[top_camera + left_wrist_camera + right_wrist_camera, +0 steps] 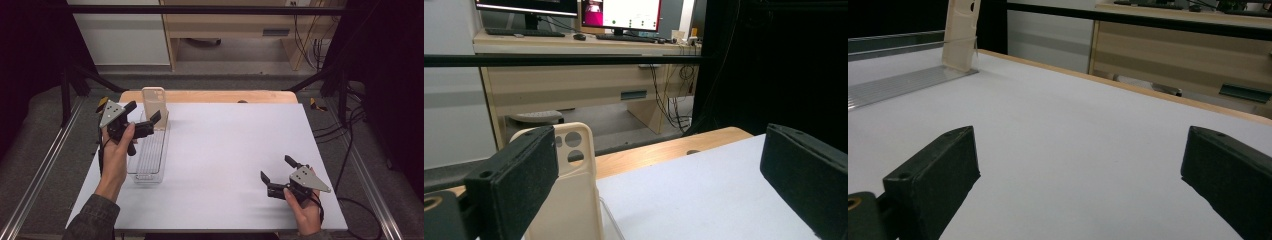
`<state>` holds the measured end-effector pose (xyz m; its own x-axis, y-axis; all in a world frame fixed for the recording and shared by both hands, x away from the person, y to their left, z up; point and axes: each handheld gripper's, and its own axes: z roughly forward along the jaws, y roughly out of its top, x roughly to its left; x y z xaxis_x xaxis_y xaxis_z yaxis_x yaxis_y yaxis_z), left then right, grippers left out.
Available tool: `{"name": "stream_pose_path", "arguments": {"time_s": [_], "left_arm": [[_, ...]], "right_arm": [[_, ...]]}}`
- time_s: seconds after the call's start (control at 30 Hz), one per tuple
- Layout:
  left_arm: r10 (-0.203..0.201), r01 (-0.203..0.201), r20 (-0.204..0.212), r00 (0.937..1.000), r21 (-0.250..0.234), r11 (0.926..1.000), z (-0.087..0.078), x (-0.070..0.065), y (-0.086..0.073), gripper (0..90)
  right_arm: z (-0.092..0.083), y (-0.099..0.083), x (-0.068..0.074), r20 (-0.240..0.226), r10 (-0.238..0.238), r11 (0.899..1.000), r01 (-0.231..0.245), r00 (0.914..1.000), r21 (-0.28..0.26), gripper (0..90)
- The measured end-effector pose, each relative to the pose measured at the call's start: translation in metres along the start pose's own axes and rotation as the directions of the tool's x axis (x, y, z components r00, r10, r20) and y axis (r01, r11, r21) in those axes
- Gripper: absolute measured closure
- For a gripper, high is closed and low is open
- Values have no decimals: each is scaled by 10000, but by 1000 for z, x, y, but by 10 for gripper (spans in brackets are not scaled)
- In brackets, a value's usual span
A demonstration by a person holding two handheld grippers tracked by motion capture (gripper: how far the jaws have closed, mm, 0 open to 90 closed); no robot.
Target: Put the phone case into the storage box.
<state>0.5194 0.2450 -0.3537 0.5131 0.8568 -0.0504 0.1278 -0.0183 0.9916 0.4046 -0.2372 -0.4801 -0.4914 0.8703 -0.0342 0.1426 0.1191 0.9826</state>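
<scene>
A beige phone case (154, 106) stands upright at the far end of a clear ribbed tray (149, 155) on the left of the white table (225, 145). My left gripper (143, 111) hovers open just in front of the case, one jaw close beside it. In the left gripper view the phone case (576, 195) rises just past the left jaw, and the left gripper (659, 155) holds nothing. My right gripper (276, 168) rests open near the front right, empty. The right gripper (1078, 185) faces the distant phone case (960, 35) and tray (898, 85).
A wooden strip (215, 96) runs along the table's far edge. Black frame bars (200, 9) cross above it, with a desk (574, 65) and monitors beyond. Cables (350, 165) trail past the table's right side.
</scene>
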Motion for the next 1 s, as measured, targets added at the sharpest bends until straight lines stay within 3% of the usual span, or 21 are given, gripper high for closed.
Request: {"name": "stream_pose_path", "arguments": {"time_s": [0.3,0.53,1.0], "left_arm": [[35,-37,-91,10000,-189,9998,-20,7,2,20],[399,-403,-188,9990,-225,9989,-35,10,2,20],[635,-647,-287,9976,-422,9970,-52,7,-7,9]], "right_arm": [[0,0,0,8,-6,10000,6,10000,-17,20],[0,0,0,11,-5,10000,5,10000,-2,21],[0,0,0,-4,-62,10000,62,10000,4,21]]}}
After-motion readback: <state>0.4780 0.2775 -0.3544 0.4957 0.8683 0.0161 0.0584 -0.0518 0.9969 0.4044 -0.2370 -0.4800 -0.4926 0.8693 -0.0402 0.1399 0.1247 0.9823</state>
